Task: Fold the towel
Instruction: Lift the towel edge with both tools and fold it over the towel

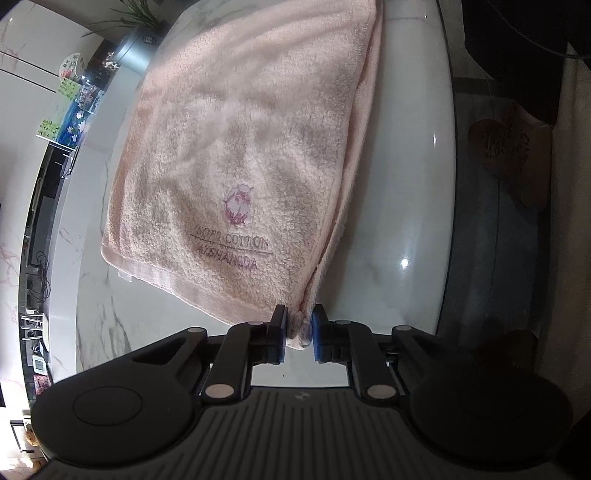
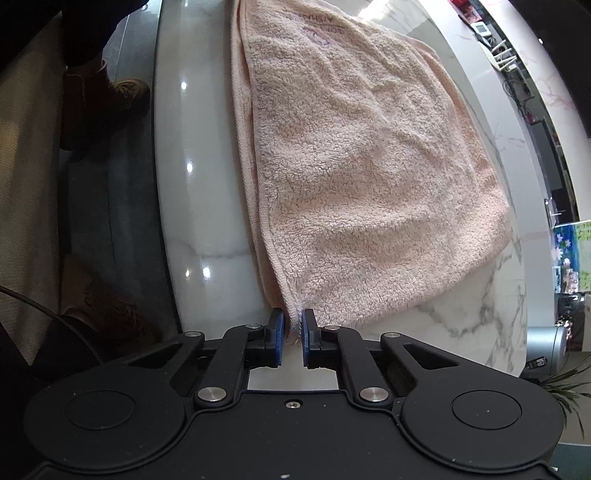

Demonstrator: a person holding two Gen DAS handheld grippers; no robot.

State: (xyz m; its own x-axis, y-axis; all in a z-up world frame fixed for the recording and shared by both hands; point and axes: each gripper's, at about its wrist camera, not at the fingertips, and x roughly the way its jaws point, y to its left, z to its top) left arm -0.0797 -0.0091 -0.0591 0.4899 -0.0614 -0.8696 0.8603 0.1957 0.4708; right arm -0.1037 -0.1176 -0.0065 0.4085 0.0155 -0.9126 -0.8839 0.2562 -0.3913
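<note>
A pale pink terry towel lies folded on a white marble table, with a purple cotton-boll logo and lettering near its near end. My left gripper is shut on the towel's near right corner, where the layered edges bunch between the blue pads. In the right wrist view the same towel stretches away from me. My right gripper is shut on its near left corner, a thin hem pinched between the blue pads. Both corners lie close to the table's front edge.
The table's rounded edge runs along the person's side; brown shoes stand on the floor beside it. At the table's far end are a grey cylinder, a green plant and colourful cards.
</note>
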